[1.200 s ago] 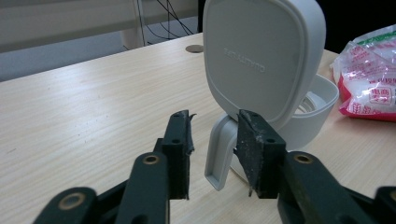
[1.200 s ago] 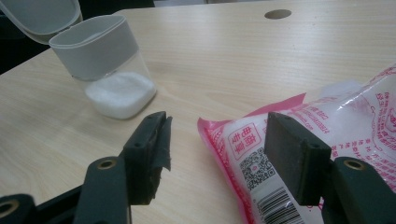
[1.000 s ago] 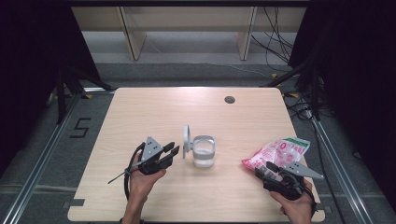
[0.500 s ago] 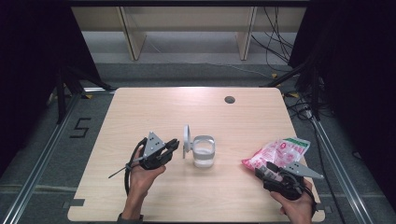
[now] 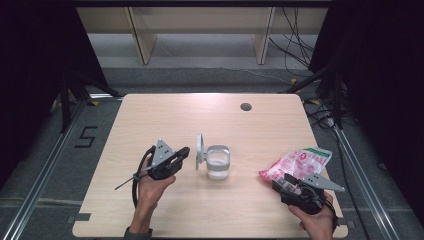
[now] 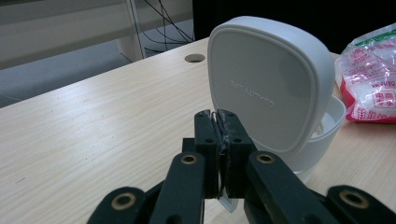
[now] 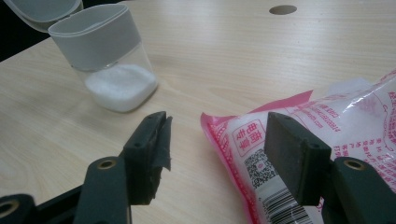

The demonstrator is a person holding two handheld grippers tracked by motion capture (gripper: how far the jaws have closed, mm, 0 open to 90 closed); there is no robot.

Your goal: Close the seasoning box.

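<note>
Right gripper view, clear container (image 7: pixel 112 65), white powder inside

The high view is looking down on the table (image 5: pixel 150 125); both gripper views are sitting low, sharing the lidded container (image 6: pixel 280 102).

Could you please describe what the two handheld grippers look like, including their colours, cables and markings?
Both are black. The left gripper carries a grey three-cornered plate on top and trails a black cable in a loop; its jaws bear brass-coloured rivets and dark worn pads. The right gripper has the same grey plate and black jaws. I see no lettering on either.
</note>
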